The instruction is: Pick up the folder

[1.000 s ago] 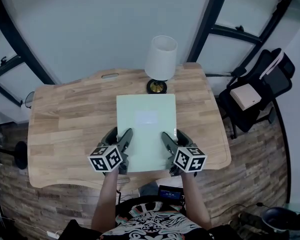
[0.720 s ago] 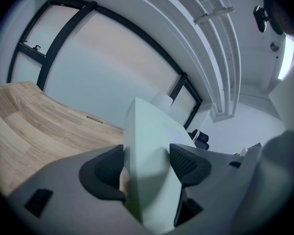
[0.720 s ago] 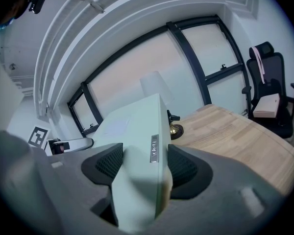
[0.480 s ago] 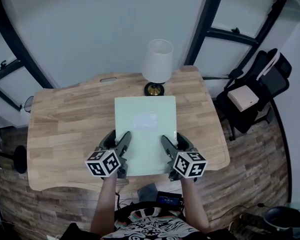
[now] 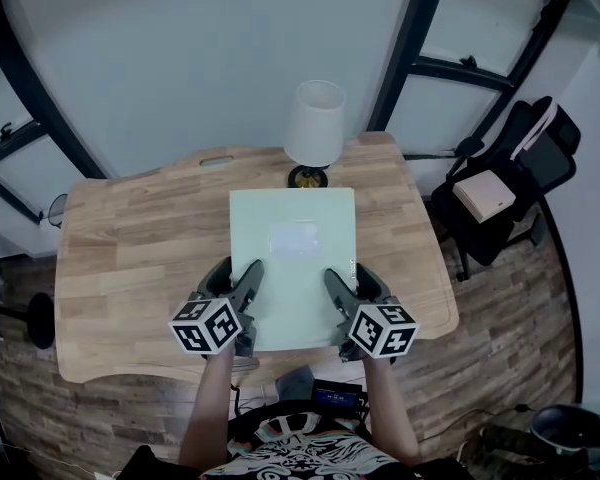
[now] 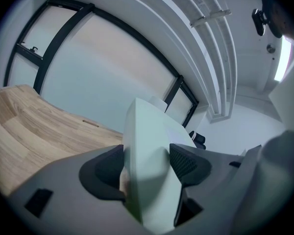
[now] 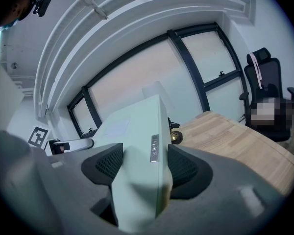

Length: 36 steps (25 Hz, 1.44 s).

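Observation:
A pale green folder [image 5: 292,263] with a faint label patch is held flat above the wooden table [image 5: 130,258]. My left gripper [image 5: 236,290] is shut on its near left edge, and my right gripper [image 5: 348,290] is shut on its near right edge. In the left gripper view the folder [image 6: 147,155] stands edge-on between the black pads [image 6: 186,163]. In the right gripper view the folder [image 7: 137,175] fills the gap between the pads [image 7: 179,168], and a small silver strip shows on its side.
A table lamp [image 5: 314,128] with a white shade and brass base stands at the table's back edge, just beyond the folder. A black office chair [image 5: 515,173] holding a tan box is to the right, off the table. The floor is wood-patterned.
The folder has risen slightly with both grippers and now covers more of the lamp's base. Both grips are unchanged.

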### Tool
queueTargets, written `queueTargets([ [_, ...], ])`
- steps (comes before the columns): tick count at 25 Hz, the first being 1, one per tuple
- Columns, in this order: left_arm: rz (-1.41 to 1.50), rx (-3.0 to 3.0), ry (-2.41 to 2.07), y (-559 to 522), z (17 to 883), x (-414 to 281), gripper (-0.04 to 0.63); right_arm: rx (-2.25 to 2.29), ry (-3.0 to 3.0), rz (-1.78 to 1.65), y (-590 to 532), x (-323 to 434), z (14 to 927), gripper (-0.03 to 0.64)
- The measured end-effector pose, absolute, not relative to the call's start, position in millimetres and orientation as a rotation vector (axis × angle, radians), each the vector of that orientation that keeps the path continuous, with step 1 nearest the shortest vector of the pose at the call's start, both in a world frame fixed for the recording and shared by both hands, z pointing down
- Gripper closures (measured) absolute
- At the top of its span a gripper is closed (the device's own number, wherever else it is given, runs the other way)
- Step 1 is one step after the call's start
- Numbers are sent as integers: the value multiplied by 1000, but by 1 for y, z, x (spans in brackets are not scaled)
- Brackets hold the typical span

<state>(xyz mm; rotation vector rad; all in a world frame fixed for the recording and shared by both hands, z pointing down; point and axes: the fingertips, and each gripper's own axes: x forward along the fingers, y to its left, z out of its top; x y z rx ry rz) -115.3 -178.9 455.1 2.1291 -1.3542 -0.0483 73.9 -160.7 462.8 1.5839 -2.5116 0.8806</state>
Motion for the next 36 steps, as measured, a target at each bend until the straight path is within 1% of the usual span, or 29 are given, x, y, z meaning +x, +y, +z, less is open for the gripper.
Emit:
queueTargets([
  [36,-70,2132,-1371,-179,451,-109,310,1572,-2523,818,-162,81,460,334],
])
